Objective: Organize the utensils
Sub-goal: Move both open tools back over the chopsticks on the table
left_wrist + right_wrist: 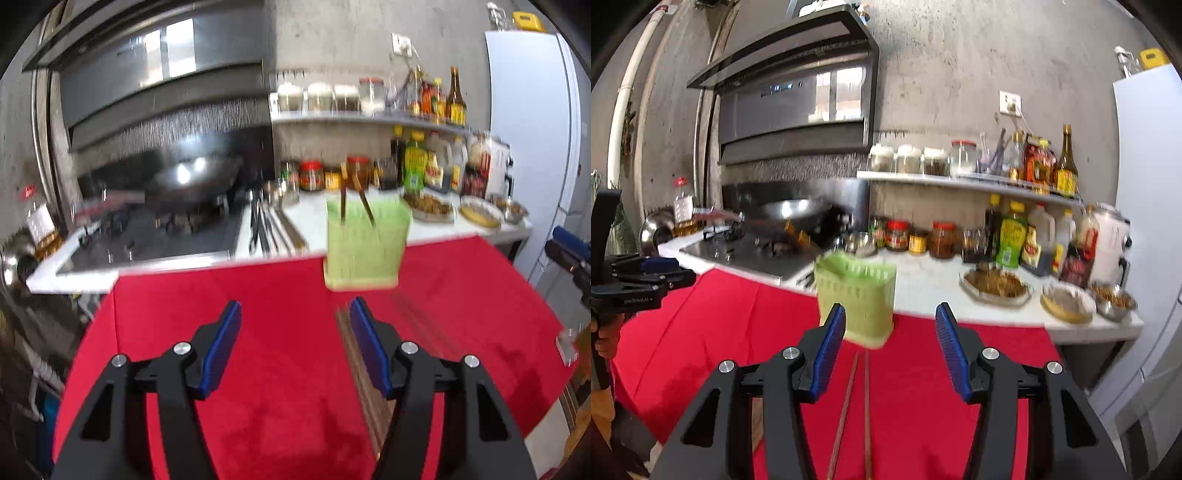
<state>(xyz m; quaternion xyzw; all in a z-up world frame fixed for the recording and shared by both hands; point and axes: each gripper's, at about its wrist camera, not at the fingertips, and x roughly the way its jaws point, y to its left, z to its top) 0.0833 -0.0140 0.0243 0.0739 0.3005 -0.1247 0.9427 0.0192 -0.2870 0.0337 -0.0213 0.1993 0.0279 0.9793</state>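
A pale green slotted utensil holder (364, 243) stands on the red cloth (277, 369) near its far edge, with two brown chopsticks (354, 199) upright in it. More brown chopsticks (369, 387) lie flat on the cloth, partly under my left gripper's right finger. My left gripper (295, 321) is open above the cloth with nothing between its blue pads. In the right wrist view the holder (857, 299) sits just beyond my open right gripper (890, 325). Two chopsticks (853, 406) lie on the cloth below its gap. The left gripper (646, 275) shows at the left edge.
Behind the cloth runs a white counter (314, 221) with a stove and wok (195, 177), dark tongs (258, 229), jars, sauce bottles (1012, 236) and dishes of food (995, 284). A white fridge (532, 129) stands at the right. A person's hand (605, 339) holds the left gripper.
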